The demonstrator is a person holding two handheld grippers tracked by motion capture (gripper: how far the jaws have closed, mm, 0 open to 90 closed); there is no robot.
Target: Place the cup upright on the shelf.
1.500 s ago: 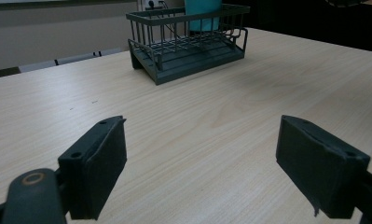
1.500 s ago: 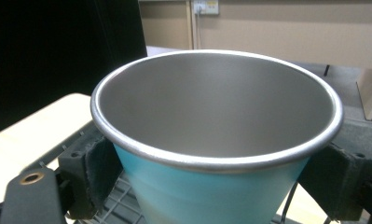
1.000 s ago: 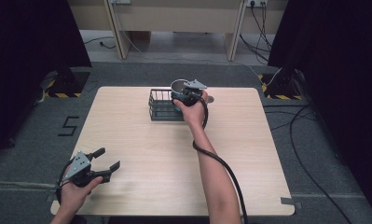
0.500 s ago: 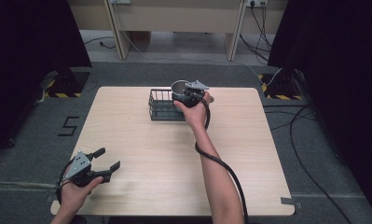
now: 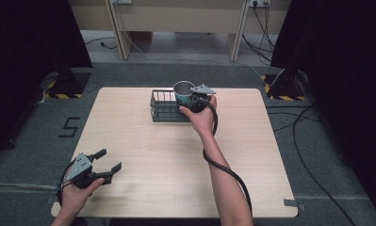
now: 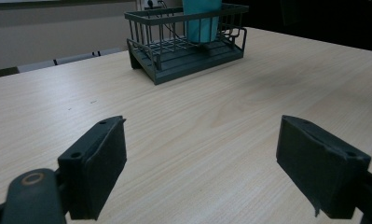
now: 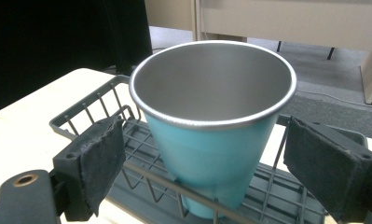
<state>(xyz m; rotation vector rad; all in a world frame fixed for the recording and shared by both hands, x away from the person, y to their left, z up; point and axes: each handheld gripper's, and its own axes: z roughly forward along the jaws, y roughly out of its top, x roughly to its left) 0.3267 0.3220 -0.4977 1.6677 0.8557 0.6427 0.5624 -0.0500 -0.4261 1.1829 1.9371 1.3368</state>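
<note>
now the right gripper [image 7: 200, 163] gapes around the teal cup [image 7: 211, 130] standing in the wire basket [image 5: 163, 111]; left gripper [image 5: 103, 165] spread too.

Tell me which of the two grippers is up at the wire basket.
The right gripper: it sits at the basket with its open jaws either side of the teal cup. The left gripper hovers open near the table's near-left corner.

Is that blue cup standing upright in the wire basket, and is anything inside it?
Upright and empty: the cup stands mouth-up on the basket floor, its bare metal inside visible.
</note>
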